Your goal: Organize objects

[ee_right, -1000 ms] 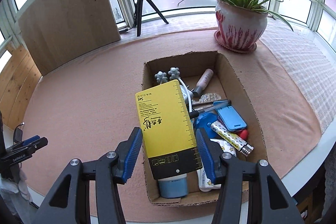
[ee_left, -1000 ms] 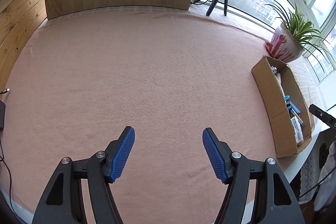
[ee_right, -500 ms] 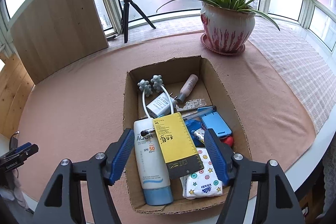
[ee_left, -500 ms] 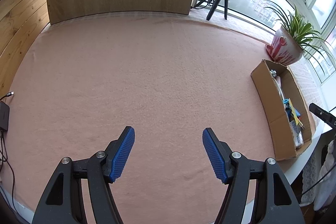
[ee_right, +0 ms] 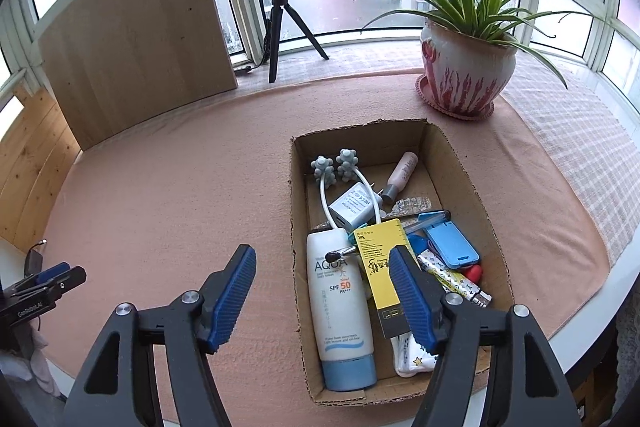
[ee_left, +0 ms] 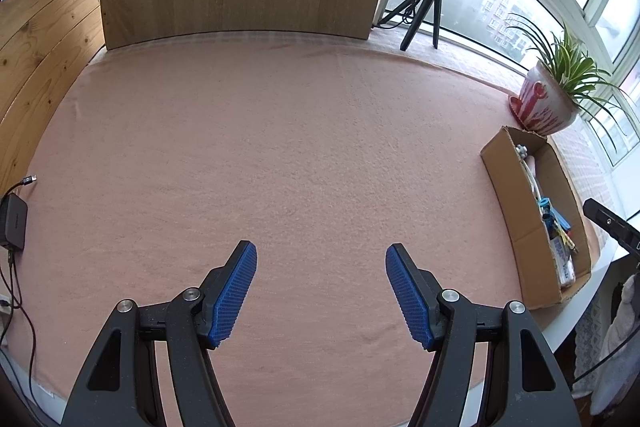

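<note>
Cardboard box (ee_right: 472, 183) sits in the lower right of the right wrist view, open-topped and already crowded. Nearest the lens, the right gripper (ee_right: 322, 291) hangs above the box's near left wall with its jaws spread wide and nothing between them. Just beyond lie a white sunscreen tube (ee_right: 342, 303) with a blue cap and a yellow card (ee_right: 380, 267), then a blue phone stand (ee_right: 450, 243), a white charger (ee_right: 354, 209) and a small pink bottle (ee_right: 402, 175) toward the far end. Everything appears to be in, so the sensible move is to lift clear without brushing the box rim. In the left wrist view the left gripper (ee_left: 322, 291) is equally wide and empty over the bare pink mat (ee_left: 280, 147), with the box at the right edge. Farther back stands a potted plant (ee_right: 468, 67).
</note>
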A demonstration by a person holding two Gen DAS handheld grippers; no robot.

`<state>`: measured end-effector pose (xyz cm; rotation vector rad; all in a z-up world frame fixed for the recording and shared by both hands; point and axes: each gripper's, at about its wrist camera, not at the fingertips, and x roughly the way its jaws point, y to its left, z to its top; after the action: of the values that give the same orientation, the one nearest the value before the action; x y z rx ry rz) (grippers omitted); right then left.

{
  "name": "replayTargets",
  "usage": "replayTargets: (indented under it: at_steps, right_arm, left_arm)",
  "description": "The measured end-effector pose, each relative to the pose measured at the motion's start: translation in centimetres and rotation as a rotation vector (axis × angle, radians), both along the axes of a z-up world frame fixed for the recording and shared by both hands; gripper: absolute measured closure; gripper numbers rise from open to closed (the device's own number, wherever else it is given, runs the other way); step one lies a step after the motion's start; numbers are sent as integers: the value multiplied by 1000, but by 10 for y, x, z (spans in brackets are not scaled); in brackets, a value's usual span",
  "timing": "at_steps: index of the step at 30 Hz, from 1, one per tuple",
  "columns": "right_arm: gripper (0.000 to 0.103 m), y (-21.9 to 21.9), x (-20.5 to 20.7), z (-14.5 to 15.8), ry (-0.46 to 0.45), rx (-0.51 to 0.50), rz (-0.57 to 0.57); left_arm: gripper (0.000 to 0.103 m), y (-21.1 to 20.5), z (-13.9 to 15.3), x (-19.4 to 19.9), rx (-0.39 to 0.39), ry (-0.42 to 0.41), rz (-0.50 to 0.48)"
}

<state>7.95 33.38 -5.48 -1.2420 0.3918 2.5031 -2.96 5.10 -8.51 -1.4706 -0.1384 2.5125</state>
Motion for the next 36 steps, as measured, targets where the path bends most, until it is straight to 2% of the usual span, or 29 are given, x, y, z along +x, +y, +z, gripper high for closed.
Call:
replayTargets:
  at_steps: [12,14,15,26,36]
  right_arm:
    - [38,-60,-28,9,25,-10,101]
    - [38,-71,-30,12,38,0,114]
    - [38,-78,-32,13,43,12,120]
    - [33,-134,-47,13,44,45,200]
    - [27,-165,-55,7,60,61,179]
  left_arm:
    - [32,-29,25,7,-30,54,31]
    - [23,-35,29,9,-37,65,43]
    - [22,-39,31,10,-38,74,49]
    - [21,-69,47,21,-58,105,64]
    - [21,-95,49,25,-88,104,70]
